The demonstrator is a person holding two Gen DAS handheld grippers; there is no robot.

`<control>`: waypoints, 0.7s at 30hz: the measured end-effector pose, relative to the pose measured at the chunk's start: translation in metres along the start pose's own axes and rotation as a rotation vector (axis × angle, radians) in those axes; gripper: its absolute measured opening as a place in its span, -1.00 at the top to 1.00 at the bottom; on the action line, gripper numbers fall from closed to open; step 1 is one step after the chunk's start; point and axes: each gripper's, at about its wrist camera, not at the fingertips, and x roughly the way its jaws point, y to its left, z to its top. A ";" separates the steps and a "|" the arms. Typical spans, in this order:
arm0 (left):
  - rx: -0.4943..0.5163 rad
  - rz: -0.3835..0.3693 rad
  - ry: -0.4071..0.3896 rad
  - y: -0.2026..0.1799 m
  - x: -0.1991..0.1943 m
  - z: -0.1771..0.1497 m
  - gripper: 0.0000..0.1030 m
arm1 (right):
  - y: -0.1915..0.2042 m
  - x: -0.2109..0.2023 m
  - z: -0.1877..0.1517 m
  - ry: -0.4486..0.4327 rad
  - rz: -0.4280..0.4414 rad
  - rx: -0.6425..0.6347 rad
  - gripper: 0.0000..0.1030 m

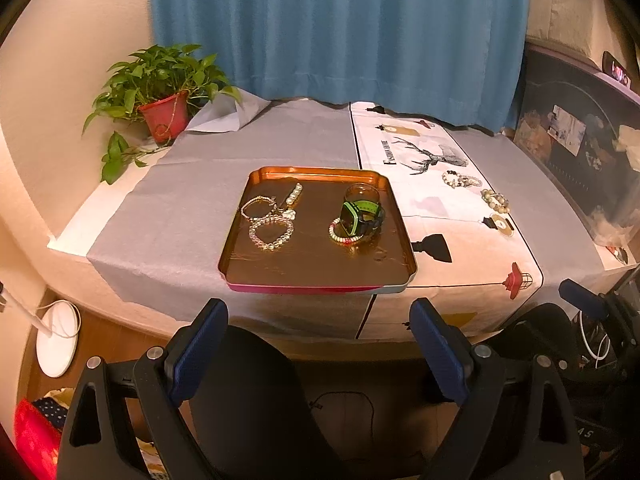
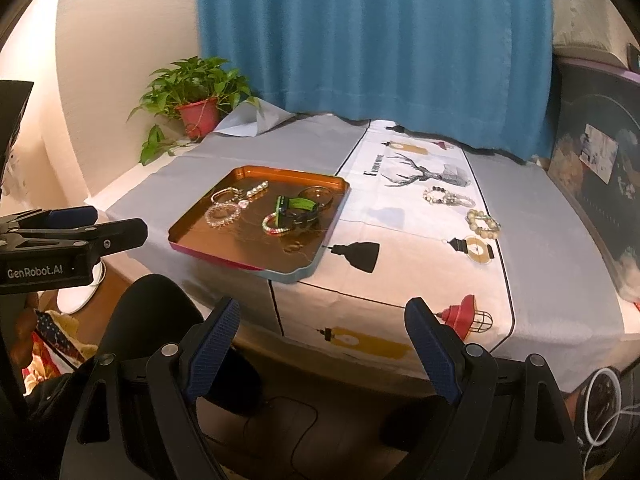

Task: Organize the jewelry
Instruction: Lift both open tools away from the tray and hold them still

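A copper tray [image 1: 280,272] [image 2: 224,254] sits on the table and holds several bracelets [image 1: 271,233] [image 2: 222,213], a green watch [image 1: 357,216] [image 2: 298,205] and a pearl clip [image 1: 294,194]. Two bead bracelets lie on the deer-print cloth to its right: a white and black one [image 1: 461,180] [image 2: 448,197] and a pale one [image 1: 495,201] [image 2: 483,222]. My left gripper [image 1: 318,346] is open and empty, held back off the table's front edge before the tray. My right gripper [image 2: 322,346] is open and empty, before the printed cloth. The left gripper also shows in the right wrist view [image 2: 72,232].
A potted plant [image 1: 160,96] [image 2: 198,100] stands at the table's back left. A blue curtain [image 1: 340,32] hangs behind. Dark cluttered furniture [image 1: 580,144] borders the right side. A white round lamp base [image 1: 56,340] lies on the floor at the left.
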 end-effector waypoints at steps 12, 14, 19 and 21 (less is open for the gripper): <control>0.015 0.000 -0.004 -0.006 0.003 0.006 -0.75 | -0.013 0.005 0.004 -0.010 -0.022 0.031 -0.65; 0.016 0.001 -0.001 -0.006 0.004 0.006 -0.75 | -0.016 0.007 0.004 -0.006 -0.022 0.035 -0.65; 0.033 0.005 0.019 -0.011 0.016 0.016 -0.75 | -0.032 0.016 0.001 0.007 -0.031 0.065 -0.65; 0.038 -0.001 0.033 -0.017 0.023 0.022 -0.75 | -0.042 0.019 0.000 0.011 -0.044 0.085 -0.65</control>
